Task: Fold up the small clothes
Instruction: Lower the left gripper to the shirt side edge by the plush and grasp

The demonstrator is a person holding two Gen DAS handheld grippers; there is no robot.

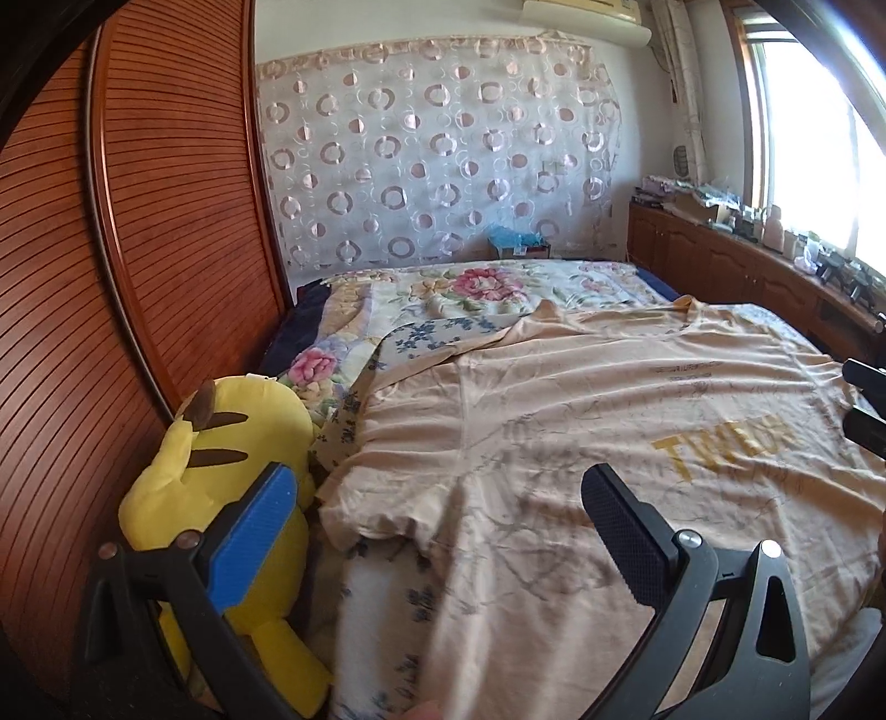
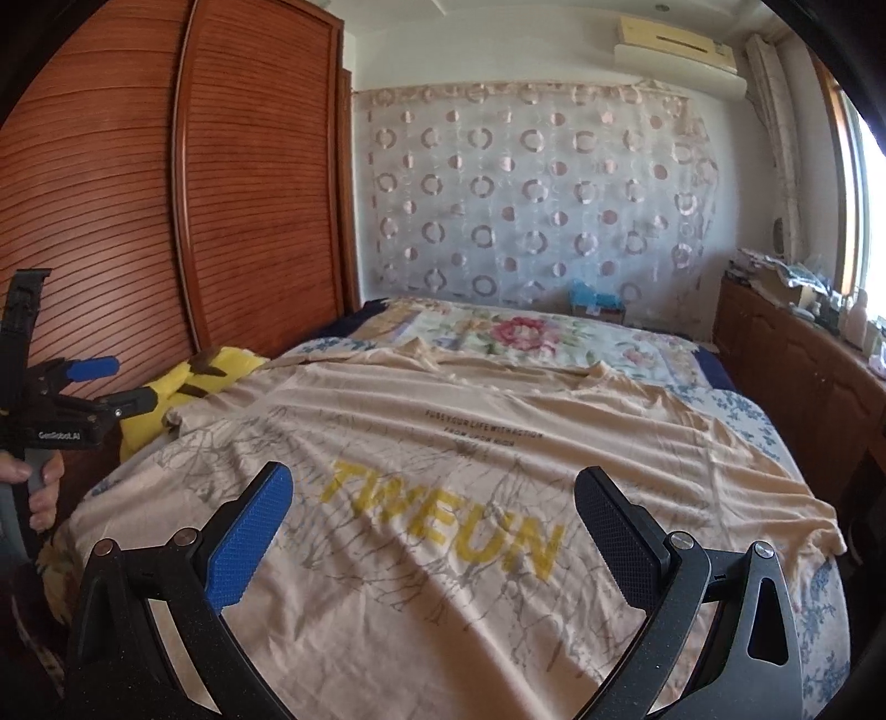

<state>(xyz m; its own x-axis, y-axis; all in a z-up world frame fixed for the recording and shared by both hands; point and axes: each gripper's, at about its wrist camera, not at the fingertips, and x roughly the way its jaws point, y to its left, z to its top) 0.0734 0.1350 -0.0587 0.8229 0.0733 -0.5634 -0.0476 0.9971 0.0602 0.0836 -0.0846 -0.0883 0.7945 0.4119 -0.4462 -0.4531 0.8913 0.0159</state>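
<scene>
Both grippers sit nearest the lens, jaws spread wide w/ nothing between them. Left gripper hangs over the near-left part of a beige T-shirt; its blue pad shows in front of a yellow plush toy, its black pad over the cloth. Can't tell if either pad touches the fabric. Right gripper is over the shirt's middle, blue pad & black pad either side of the yellow print "TWEUN"; a smaller dark text line sits further up the shirt.

T-shirt lies spread front-up & flat on the bed, wrinkled, far edge rumpled, left sleeve lying toward the plush toy. Under it a blue-flower sheet, beyond that a quilt w/ big pink flowers.

From the right wrist cam the left gripper shows at the left edge, jaws apart, held by a hand on its grip. Plush toy lies at the bed's left side, between mattress & a slatted wooden wardrobe.

Further out: sheer curtain w/ ring pattern on the back wall, AC unit top right, wooden cabinets w/ clutter on top under a bright window
</scene>
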